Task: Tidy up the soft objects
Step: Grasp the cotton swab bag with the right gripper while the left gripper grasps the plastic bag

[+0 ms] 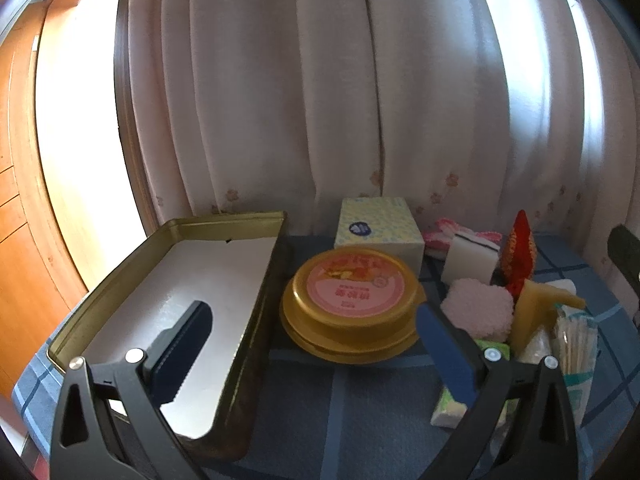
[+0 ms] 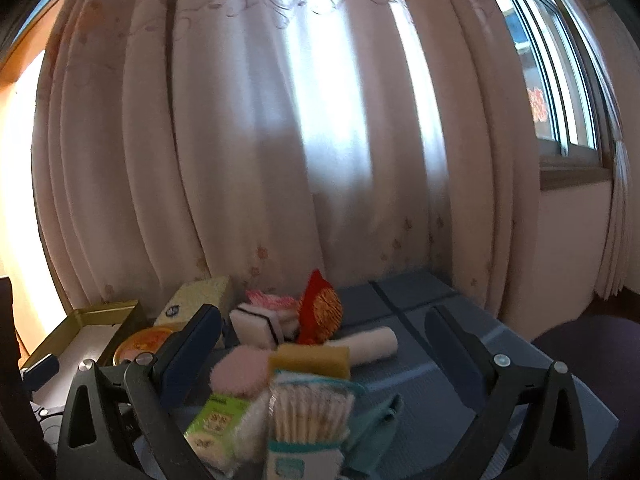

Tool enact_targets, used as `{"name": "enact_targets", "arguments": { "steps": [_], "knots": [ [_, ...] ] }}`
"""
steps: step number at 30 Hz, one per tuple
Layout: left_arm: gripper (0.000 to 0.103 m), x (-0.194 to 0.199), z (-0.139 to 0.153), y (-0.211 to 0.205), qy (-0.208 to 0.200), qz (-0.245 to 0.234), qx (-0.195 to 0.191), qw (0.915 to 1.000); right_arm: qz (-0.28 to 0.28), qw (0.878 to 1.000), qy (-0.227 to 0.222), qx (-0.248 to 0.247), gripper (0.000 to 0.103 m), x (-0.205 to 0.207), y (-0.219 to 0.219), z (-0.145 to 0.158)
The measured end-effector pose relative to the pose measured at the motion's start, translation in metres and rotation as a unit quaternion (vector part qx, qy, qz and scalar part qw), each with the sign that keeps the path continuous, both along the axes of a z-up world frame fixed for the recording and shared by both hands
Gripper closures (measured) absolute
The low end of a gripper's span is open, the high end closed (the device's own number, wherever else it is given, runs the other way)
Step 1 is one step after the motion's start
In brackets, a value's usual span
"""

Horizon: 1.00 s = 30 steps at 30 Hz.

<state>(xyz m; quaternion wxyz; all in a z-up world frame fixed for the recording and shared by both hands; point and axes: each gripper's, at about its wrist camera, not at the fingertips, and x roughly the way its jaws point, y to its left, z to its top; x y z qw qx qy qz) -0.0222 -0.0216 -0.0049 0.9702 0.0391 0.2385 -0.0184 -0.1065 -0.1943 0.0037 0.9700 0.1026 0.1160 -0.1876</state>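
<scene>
On the blue checked cloth, the soft things sit in a tight cluster at the right: a pink puff, a white sponge, a yellow sponge, a red pouch and a swab pack, with the open tin well apart at the left, holding nothing yet. Both tools are empty. The left gripper has its jaws wide apart, one finger over the tin and the other beside the round gold box. The right gripper is equally spread, hovering above the pile.

The risk, as I judge it, is crowding. Closing on the puff could catch the yellow sponge or tip the swab pack, and the gold box stands between pile and tin, so a low carry could knock it.

Only the left view shows the tin's whole floor and the tissue box clearly. Only the right view shows a white roll behind the sponge, a teal cloth, and the bare cloth to the right.
</scene>
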Motion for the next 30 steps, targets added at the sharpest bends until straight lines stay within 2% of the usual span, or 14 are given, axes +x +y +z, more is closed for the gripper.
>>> {"name": "enact_targets", "arguments": {
  "steps": [3, 11, 14, 16, 19, 23, 24, 26, 28, 30],
  "knots": [
    [0.000, -0.002, -0.001, -0.001, 0.006, -0.007, -0.004, 0.9999, 0.001, 1.000, 0.010, 0.010, 0.001, -0.008, -0.007, -0.003],
    [0.000, -0.013, -0.004, 0.002, 0.032, -0.046, -0.020, 0.9982, 0.017, 0.999, 0.040, -0.008, 0.001, -0.029, -0.015, -0.013],
    [0.003, -0.018, -0.010, 0.003, 0.048, -0.062, -0.025, 0.9966, 0.038, 0.997, 0.061, 0.006, 0.013, -0.039, -0.018, -0.020],
    [0.012, -0.022, -0.016, -0.001, 0.065, -0.078, -0.022, 0.9946, 0.058, 0.995, 0.081, 0.022, 0.023, -0.040, -0.018, -0.027],
    [0.013, -0.027, -0.021, -0.003, 0.081, -0.096, -0.023, 0.9918, 0.094, 0.988, 0.108, 0.052, 0.027, -0.033, -0.014, -0.036],
    [0.013, -0.034, -0.022, -0.004, 0.073, -0.095, -0.007, 0.9928, 0.127, 0.979, 0.137, 0.088, 0.031, -0.017, -0.010, -0.048],
    [0.013, -0.035, -0.021, -0.004, 0.069, -0.093, -0.004, 0.9933, 0.136, 0.976, 0.143, 0.093, 0.035, -0.012, -0.008, -0.051],
    [0.013, -0.036, -0.020, -0.003, 0.066, -0.093, -0.005, 0.9935, 0.141, 0.974, 0.154, 0.087, 0.037, -0.005, -0.004, -0.054],
    [0.013, -0.036, -0.019, -0.001, 0.067, -0.094, -0.009, 0.9933, 0.150, 0.970, 0.168, 0.096, 0.045, 0.004, -0.004, -0.058],
    [0.013, -0.035, -0.019, 0.000, 0.068, -0.095, -0.011, 0.9930, 0.162, 0.962, 0.190, 0.115, 0.046, 0.016, -0.006, -0.063]
  ]
}}
